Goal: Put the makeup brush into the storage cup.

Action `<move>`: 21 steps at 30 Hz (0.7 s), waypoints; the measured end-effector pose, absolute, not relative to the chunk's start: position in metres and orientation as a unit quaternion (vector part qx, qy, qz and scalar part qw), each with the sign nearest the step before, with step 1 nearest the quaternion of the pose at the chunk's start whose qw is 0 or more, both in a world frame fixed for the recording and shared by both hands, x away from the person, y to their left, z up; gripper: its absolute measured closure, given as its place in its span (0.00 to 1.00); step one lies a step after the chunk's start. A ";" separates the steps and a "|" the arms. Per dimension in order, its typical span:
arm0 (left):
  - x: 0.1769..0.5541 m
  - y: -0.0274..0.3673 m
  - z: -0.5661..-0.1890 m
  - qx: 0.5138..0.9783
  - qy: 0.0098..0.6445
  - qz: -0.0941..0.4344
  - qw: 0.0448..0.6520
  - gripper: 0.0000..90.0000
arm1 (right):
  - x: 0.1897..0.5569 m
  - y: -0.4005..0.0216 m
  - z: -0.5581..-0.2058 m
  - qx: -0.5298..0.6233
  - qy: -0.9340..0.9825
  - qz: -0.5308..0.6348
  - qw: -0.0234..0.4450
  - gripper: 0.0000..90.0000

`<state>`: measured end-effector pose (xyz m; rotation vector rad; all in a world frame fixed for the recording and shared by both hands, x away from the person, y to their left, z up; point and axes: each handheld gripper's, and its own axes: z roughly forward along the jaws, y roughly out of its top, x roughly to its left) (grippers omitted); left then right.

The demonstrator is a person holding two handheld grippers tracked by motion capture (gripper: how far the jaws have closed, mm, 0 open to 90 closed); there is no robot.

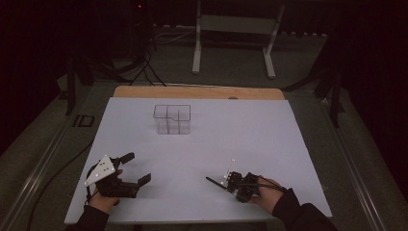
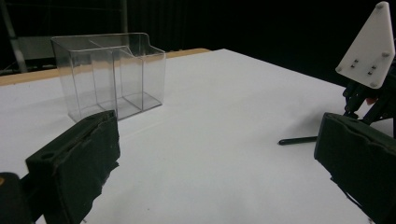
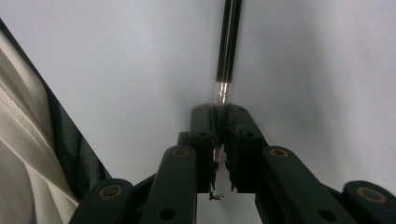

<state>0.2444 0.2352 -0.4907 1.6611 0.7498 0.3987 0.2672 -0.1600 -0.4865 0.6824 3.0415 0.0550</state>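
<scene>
While the right gripper [image 3: 219, 135] lies low on the white table [image 1: 250, 130], its jaws are clamped on a black pen [image 3: 229, 42], which projects from the pads and lies on the table, on the person's side of the clear organizer [image 1: 172, 119]. The left gripper [image 1: 137, 168] rests on the same side of the organizer, jaws wide apart, holding nothing.

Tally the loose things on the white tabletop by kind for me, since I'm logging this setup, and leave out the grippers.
Pen, black with a clear end: 1
Clear plastic organizer with compartments: 1
Total: 2
</scene>
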 end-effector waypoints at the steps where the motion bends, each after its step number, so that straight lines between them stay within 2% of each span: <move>1: 0.244 0.235 -0.491 0.715 0.323 0.171 0.596 0.02 | 0.267 -0.160 -0.487 0.218 0.976 0.018 0.012 0.92; 9: 0.245 0.235 -0.491 0.715 0.324 0.171 0.595 0.02 | 0.270 -0.160 -0.484 0.195 0.980 0.011 0.028 0.94; 14: 0.245 0.235 -0.491 0.718 0.322 0.170 0.593 0.02 | 0.286 -0.169 -0.466 0.201 0.978 0.049 0.007 0.94; 21: 0.245 0.230 -0.490 0.731 0.321 0.171 0.577 0.02 | 0.301 -0.178 -0.450 0.177 0.982 0.059 0.002 0.94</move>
